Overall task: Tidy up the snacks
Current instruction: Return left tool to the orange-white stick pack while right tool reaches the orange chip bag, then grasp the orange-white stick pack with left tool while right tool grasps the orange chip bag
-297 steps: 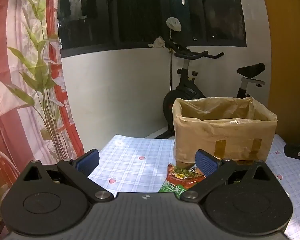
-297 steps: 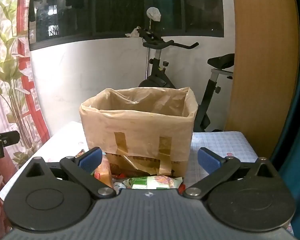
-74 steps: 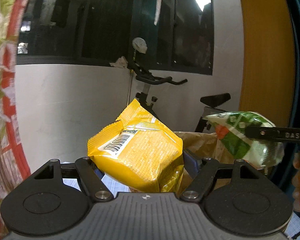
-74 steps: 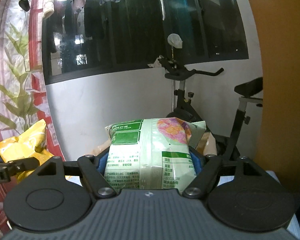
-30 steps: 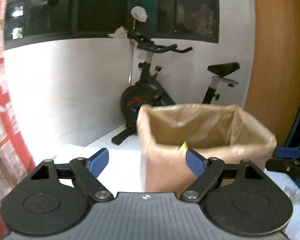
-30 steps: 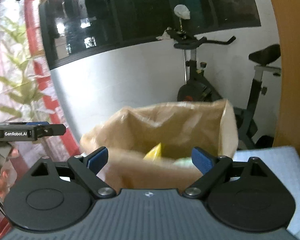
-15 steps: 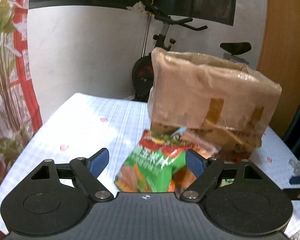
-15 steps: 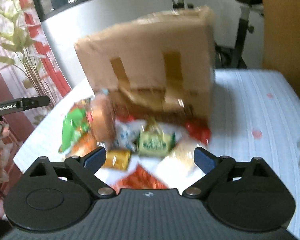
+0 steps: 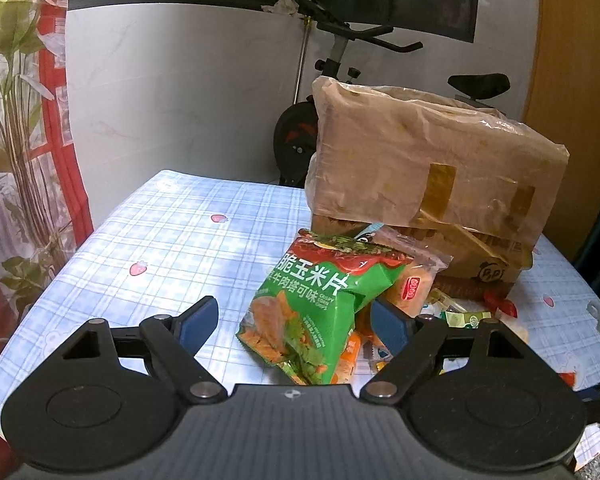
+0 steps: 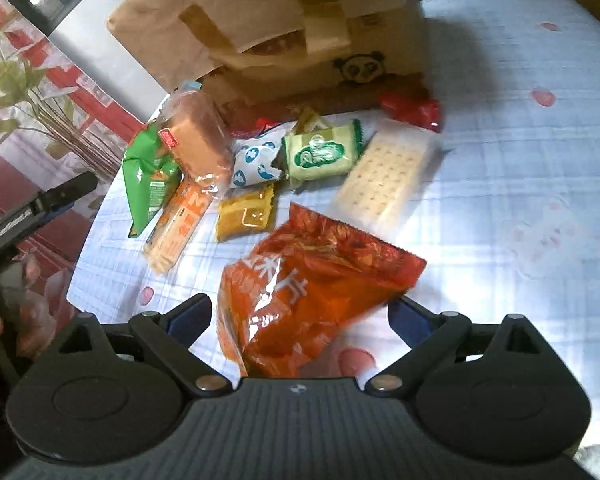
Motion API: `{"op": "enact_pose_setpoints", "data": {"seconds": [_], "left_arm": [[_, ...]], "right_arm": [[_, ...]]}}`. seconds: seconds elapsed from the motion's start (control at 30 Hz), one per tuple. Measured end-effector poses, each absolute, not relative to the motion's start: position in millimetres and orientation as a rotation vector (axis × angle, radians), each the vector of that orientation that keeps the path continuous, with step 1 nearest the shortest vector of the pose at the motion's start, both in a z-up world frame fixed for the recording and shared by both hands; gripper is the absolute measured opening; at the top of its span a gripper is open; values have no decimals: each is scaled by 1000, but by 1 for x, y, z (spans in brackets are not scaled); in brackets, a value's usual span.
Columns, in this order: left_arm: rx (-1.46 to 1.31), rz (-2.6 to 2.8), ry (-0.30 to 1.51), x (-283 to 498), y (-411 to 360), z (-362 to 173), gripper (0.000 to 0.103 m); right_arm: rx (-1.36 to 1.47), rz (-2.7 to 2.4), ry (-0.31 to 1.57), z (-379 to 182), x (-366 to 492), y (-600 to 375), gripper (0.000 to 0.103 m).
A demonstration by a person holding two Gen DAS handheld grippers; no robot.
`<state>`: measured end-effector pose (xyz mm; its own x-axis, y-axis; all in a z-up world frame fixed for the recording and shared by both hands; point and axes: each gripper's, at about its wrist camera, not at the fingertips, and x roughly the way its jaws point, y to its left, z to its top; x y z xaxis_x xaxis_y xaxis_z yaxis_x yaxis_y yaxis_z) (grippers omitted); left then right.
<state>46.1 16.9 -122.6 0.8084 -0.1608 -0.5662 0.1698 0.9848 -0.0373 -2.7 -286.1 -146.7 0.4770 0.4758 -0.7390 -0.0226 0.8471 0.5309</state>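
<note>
Your green corn-chip bag [image 9: 320, 312] reads "脆玉米片" and "CRISPY CORN CHIPS"; the cardboard box [image 9: 428, 172] lined with a plastic bag carries a panda print [image 10: 360, 66]. Your left hand-held gripper [image 9: 296, 320] is spread wide, empty, its pads either side of the green bag without visibly touching it. Your right hand-held gripper [image 10: 300, 316] is equally wide around the orange-red snack bag [image 10: 308, 296], contact unclear. The green bag lies on the table [image 9: 172, 232] just in front of the box, long axis running toward it, red top nearest it.
</note>
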Motion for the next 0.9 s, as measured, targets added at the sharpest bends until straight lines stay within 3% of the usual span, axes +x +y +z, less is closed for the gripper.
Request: {"op": "enact_pose_setpoints", "data": {"seconds": [0.33, 0.47, 0.53, 0.6, 0.9], "left_arm": [[23, -193, 661, 48, 17, -137, 84], [24, -240, 693, 46, 15, -145, 70], [32, -270, 715, 45, 13, -149, 57], [40, -291, 737, 44, 11, -152, 54], [43, -393, 810, 46, -1, -166, 41]], "right_arm": [[376, 376, 1043, -152, 20, -251, 88], [360, 390, 1027, -150, 19, -248, 79], [347, 398, 1005, -144, 17, -249, 72], [334, 409, 975, -135, 15, -251, 66], [197, 315, 763, -88, 14, -264, 66]]}}
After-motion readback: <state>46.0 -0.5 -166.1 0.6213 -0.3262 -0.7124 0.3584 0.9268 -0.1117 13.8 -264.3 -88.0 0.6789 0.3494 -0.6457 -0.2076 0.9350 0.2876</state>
